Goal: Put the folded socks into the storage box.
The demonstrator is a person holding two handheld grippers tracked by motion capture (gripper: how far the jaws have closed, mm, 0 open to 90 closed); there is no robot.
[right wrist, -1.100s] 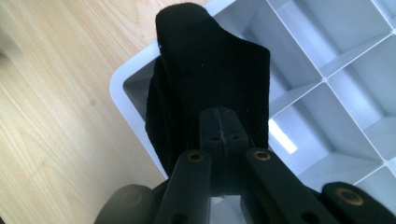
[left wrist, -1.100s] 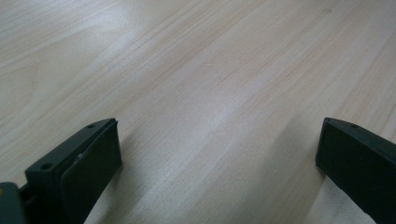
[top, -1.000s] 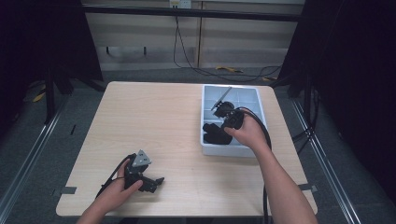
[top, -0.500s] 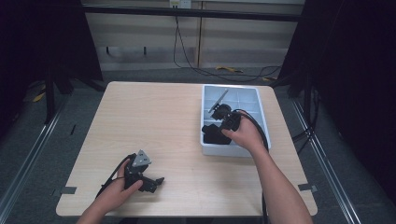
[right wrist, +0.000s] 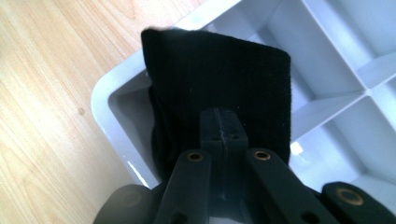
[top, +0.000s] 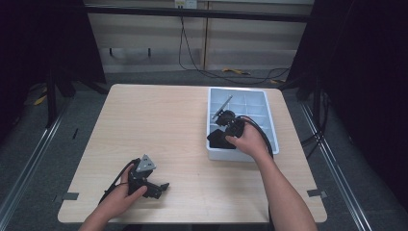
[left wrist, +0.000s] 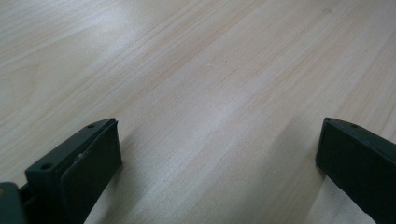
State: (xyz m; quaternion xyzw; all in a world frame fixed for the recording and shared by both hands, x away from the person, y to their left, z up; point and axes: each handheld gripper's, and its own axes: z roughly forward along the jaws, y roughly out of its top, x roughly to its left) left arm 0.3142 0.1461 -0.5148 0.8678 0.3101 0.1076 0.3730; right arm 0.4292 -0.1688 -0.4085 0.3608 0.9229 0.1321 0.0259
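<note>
- One black knit cloth (right wrist: 219, 74), soft and light (floppy, no slip), pinched by the closed right gripper (right wrist: 218, 122) over the grey divided tray's (right wrist: 107, 93) 7 o'clock corner compartment.
- Left gripper (left wrist: 217, 154) gapes wide, empty, on the wooden table (left wrist: 196, 60).
- Best hold: a folded edge.

Left hand-held gripper (top: 161, 186) rests with jaws wide apart; right hand-held gripper (top: 220, 139) is clamped closed.
</note>
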